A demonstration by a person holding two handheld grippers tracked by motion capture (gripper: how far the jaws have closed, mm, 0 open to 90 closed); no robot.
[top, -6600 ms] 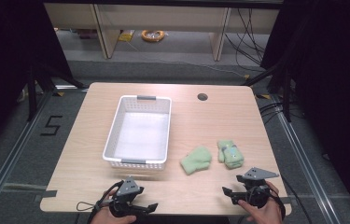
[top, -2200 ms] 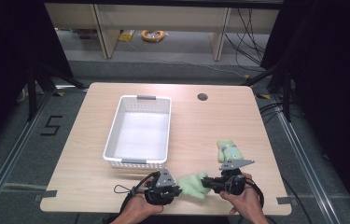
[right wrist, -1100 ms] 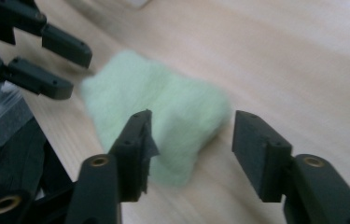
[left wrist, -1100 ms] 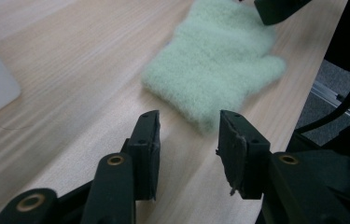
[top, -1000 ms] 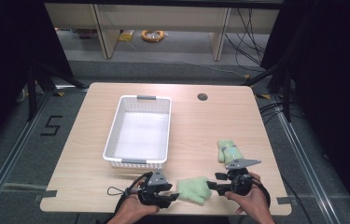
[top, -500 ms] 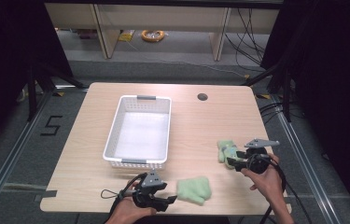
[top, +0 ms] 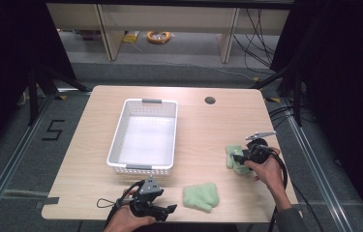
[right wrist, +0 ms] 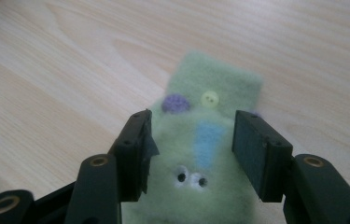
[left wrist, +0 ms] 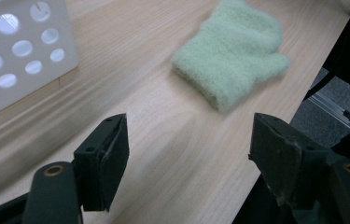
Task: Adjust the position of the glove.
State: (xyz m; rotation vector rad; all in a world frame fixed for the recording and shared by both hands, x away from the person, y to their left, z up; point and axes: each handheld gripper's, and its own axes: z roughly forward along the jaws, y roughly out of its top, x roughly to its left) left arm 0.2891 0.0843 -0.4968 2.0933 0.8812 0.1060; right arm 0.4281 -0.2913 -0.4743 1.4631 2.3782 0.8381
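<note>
A plain light-green fuzzy mitten (top: 201,196) (left wrist: 232,51) lies flat near the table's front edge. My left gripper (top: 165,210) (left wrist: 189,163) stands open just left of it, nothing between its jaws. A second green mitten (top: 234,158) (right wrist: 210,140) with a purple patch, a yellow button, a blue stripe and googly eyes lies at the right of the table. My right gripper (top: 237,158) (right wrist: 191,151) is open right over it, a jaw on either side of the mitten's middle, not closed on it.
A white perforated basket (top: 117,140) (left wrist: 4,56) stands empty at the table's middle left, its near wall just behind my left gripper. A round cable hole (top: 210,100) sits at the far side. The table's front edge runs close under the plain mitten.
Both grippers held the plain mitten together near the front edge; both have let go. My right gripper has moved right and back to the decorated mitten. My left drew back a little.
</note>
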